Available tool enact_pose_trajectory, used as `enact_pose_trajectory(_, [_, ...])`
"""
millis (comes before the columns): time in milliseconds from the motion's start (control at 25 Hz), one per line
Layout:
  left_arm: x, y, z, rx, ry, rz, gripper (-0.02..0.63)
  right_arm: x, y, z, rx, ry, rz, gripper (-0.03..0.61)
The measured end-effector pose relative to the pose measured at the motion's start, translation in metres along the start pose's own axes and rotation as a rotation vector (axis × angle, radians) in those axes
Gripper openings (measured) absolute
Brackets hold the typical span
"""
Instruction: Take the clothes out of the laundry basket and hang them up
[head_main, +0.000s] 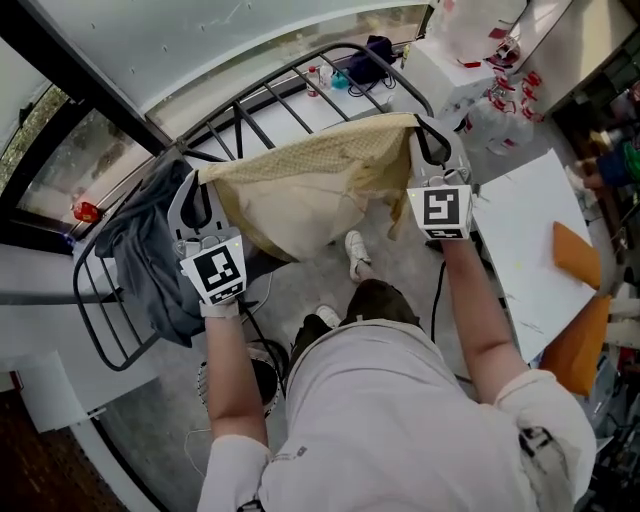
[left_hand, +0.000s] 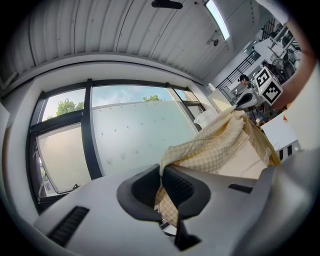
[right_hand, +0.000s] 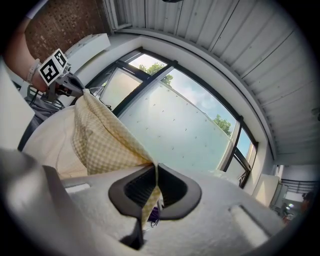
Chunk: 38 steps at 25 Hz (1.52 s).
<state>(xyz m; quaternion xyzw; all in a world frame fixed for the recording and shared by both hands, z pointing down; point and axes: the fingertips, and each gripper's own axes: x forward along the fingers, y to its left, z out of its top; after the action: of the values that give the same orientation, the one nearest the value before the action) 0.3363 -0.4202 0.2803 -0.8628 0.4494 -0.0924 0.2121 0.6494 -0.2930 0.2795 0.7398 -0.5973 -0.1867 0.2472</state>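
A pale yellow checked garment (head_main: 310, 165) is stretched between both grippers, just over the near rail of a black drying rack (head_main: 300, 75). My left gripper (head_main: 192, 185) is shut on its left edge; the cloth (left_hand: 210, 150) runs out from between the pads toward the other gripper's marker cube (left_hand: 270, 86). My right gripper (head_main: 425, 130) is shut on the right edge, where the fabric (right_hand: 105, 140) is pinched between its jaws. A grey garment (head_main: 150, 250) hangs over the rack's left end. The laundry basket (head_main: 262, 375) shows as a round rim by the person's left arm.
A white table (head_main: 525, 250) with orange pieces (head_main: 577, 255) stands at the right. White plastic bags (head_main: 470, 60) lie beyond the rack's right end. The person's shoes (head_main: 357, 255) are on the grey floor under the cloth. A large window (left_hand: 125, 135) faces both grippers.
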Motion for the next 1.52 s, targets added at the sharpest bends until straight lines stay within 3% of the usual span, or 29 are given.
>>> enact_pose_trajectory(280, [0.068, 0.013, -0.003, 0.028, 0.026, 0.039, 0.014, 0.089, -0.014, -0.009, -0.005, -0.022, 0.043, 0.014])
enact_pose_trajectory(880, [0.214, 0.049, -0.03, 0.043, 0.174, 0.139, 0.014, 0.295, -0.033, -0.012, 0.055, -0.09, 0.185, 0.014])
enact_pose_trajectory(1080, [0.24, 0.056, -0.071, 0.007, 0.272, 0.177, 0.015, 0.346, -0.005, -0.025, 0.035, -0.074, 0.295, 0.014])
enact_pose_trajectory(1360, [0.256, 0.043, -0.136, 0.019, 0.413, 0.187, 0.015, 0.388, 0.042, -0.069, 0.025, 0.002, 0.433, 0.014])
enact_pose_trajectory(1520, [0.259, 0.029, -0.171, -0.017, 0.492, 0.186, 0.015, 0.404, 0.064, -0.096, 0.015, 0.057, 0.51, 0.014])
